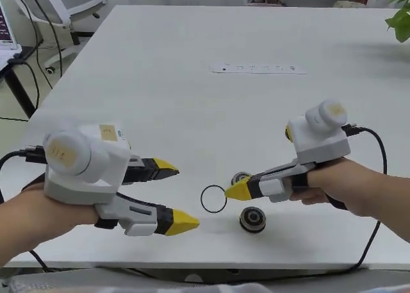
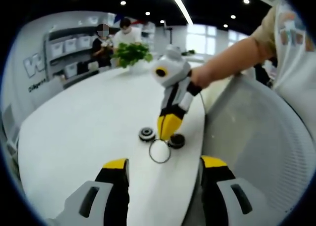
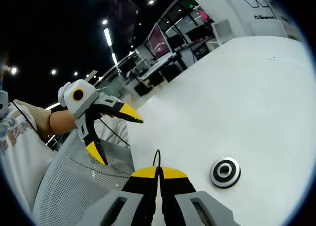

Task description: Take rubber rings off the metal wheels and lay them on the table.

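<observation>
Rubber ring (image 1: pixel 202 200), thin and black, hangs as an open loop from the right gripper (image 1: pixel 237 190); that gripper comes in from the right of the head view, its yellow-tipped jaws pressed together on the ring's upper edge. The ring is off both wheels and low over the white table (image 1: pixel 192 100); whether its lower edge touches the surface cannot be told. In the right gripper view it shows as a thin dark line rising from between the closed jaws.

Two metal wheels lie flat on the table close to those tips. The near wheel (image 1: pixel 252 219) sits just beside the ring, on the side towards the person, with a dark band round its rim; the far wheel (image 1: pixel 241 177) lies just behind the right gripper's jaws and is partly hidden by them.

The left gripper (image 1: pixel 173 195) hovers to the left of the ring; its jaws are spread wide and hold nothing, and its tips point towards the ring without touching it. In the left gripper view the ring hangs farther out, framed between that gripper's two yellow tips.

A white power strip (image 1: pixel 256 68) lies well apart, towards the far side of the table; green leaves (image 1: pixel 400 14) show at the far right corner.
</observation>
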A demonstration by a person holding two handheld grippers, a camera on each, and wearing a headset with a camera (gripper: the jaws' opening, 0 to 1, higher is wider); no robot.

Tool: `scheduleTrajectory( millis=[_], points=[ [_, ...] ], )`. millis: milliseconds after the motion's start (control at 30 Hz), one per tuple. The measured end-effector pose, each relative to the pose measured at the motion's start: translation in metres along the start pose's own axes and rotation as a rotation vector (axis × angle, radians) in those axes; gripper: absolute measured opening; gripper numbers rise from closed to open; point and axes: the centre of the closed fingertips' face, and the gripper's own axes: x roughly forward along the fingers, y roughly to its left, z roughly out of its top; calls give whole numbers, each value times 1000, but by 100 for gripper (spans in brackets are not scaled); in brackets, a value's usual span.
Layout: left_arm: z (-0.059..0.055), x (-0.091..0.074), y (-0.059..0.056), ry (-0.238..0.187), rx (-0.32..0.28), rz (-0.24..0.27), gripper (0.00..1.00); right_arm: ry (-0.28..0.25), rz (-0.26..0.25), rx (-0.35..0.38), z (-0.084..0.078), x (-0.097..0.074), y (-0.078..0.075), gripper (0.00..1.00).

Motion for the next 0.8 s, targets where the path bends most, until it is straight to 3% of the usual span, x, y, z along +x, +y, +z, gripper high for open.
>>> scheduleTrajectory(
  millis=[200,433,800],
  points=[
    [-3,-5,2,-3,-13,12,58,23,3,-7,-2,12,1,0],
    [-5,-7,3,-4,-20,22,58,61,-30,-23,-11,21,-8,0],
    [-8,-6,5,3,-22,26,58,111,-130,-91,-20,19,-22,0]
  ],
)
